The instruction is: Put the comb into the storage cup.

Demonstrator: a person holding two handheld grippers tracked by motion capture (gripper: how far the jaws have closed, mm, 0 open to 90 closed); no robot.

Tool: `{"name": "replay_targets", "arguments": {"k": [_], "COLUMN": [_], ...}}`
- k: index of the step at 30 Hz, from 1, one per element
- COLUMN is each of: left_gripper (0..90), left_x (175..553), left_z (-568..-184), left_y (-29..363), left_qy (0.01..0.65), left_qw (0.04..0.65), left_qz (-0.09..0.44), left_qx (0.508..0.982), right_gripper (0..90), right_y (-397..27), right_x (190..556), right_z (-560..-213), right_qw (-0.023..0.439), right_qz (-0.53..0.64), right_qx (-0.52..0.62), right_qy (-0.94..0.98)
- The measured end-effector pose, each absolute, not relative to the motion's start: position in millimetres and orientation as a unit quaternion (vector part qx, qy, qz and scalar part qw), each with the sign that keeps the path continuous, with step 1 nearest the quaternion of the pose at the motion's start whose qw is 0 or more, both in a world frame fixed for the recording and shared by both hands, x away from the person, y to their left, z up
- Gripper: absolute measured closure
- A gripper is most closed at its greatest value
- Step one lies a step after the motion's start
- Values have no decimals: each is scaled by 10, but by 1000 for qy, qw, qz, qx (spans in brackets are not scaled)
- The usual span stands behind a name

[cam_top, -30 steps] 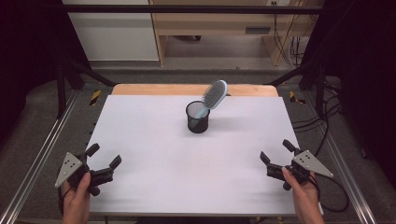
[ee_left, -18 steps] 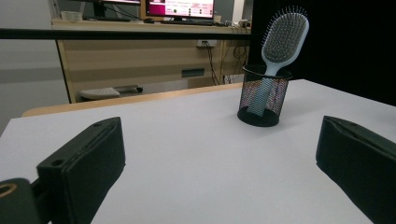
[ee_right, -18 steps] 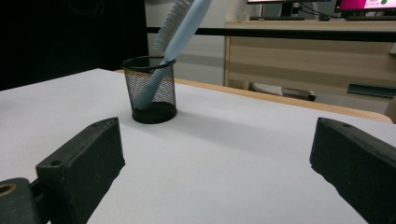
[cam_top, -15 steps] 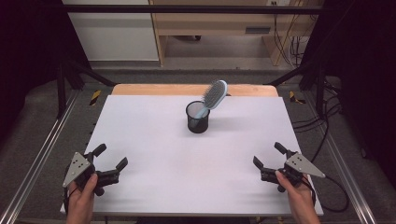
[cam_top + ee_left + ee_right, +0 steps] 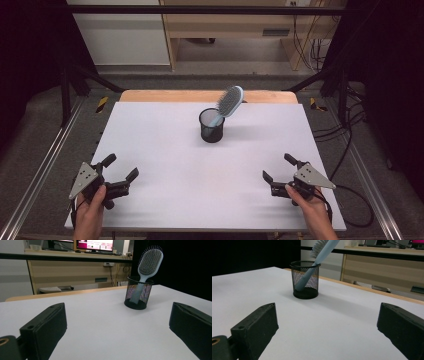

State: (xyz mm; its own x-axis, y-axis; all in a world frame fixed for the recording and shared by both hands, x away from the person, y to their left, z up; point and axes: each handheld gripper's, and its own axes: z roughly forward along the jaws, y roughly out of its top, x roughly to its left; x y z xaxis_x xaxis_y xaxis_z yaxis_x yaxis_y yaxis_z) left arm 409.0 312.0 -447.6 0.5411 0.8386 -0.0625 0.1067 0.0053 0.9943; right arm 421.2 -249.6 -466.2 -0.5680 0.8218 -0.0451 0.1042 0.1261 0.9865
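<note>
While we hold our left gripper [image 5: 120, 173] low at the table's [image 5: 165, 150] seven o'clock corner, its jaws gape wide with nothing between them. Our right gripper [image 5: 278, 169] sits at five o'clock, jaws spread wide too and bare. Both point toward the cup [image 5: 212, 125], which stands well apart from them near twelve o'clock. A brush [image 5: 228, 103] stands handle-down in the cup, leaning toward one o'clock, its bristly head sticking out over the rim.

Ahead of your left gripper [image 5: 120, 176] and right gripper [image 5: 281, 175], bare table [image 5: 165, 150] runs unobstructed to the mesh cup [image 5: 212, 126] holding the hairbrush [image 5: 229, 102].
</note>
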Motion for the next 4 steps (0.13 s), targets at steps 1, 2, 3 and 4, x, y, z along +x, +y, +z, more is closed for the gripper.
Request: {"name": "replay_targets", "arguments": {"k": [1,2,3,4], "left_gripper": [16,16,16,15], "left_x": [4088,4086,4084,4083], "left_z": [-4474,-4471,-4469,-4467], "left_y": [3116,3114,3111,3106], "left_qy": [370,370,370,370], "left_qw": [604,602,601,602], "left_qz": [305,307,308,308], "left_qx": [637,637,638,637], "right_gripper": [32,32,32,33], "right_y": [-2494,-2494,-2495,-2496], "right_x": [4214,4216,4215,4213], "right_z": [-4666,-4667,-4666,-4664], "right_qw": [318,318,318,317], "right_qz": [565,564,565,566], "right_qx": [339,339,340,342], "right_qy": [682,682,681,680]}}
